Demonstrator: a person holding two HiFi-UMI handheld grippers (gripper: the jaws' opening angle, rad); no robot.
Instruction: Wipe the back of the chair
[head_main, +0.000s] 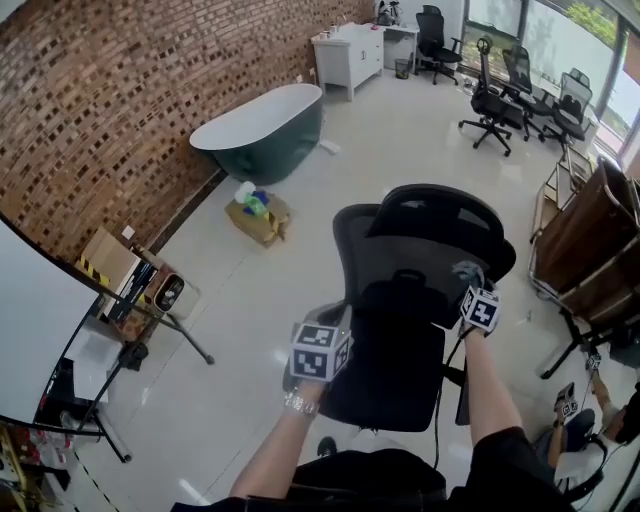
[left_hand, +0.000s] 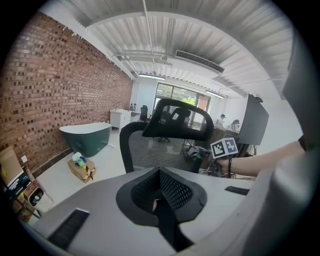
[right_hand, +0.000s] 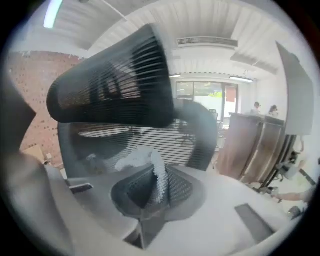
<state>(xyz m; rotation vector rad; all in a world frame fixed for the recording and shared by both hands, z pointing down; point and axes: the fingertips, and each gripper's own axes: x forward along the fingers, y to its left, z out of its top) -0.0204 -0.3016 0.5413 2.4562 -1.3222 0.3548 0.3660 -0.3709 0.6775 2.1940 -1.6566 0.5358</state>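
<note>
Mid-frame, the right gripper (right_hand: 154, 192) clenched a white cloth (right_hand: 135, 159) (close by the chair back (right_hand: 90, 140)); the left gripper (left_hand: 161, 202) was closed, empty.

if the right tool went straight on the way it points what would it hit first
Probably the chair's mesh back, just under the headrest; the cloth in the right tool would touch first. Depth is unclear.

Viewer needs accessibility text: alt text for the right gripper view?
The right gripper pinches a white cloth close to the chair's mesh back, under its black headrest. A brown cabinet stands at right.
</note>
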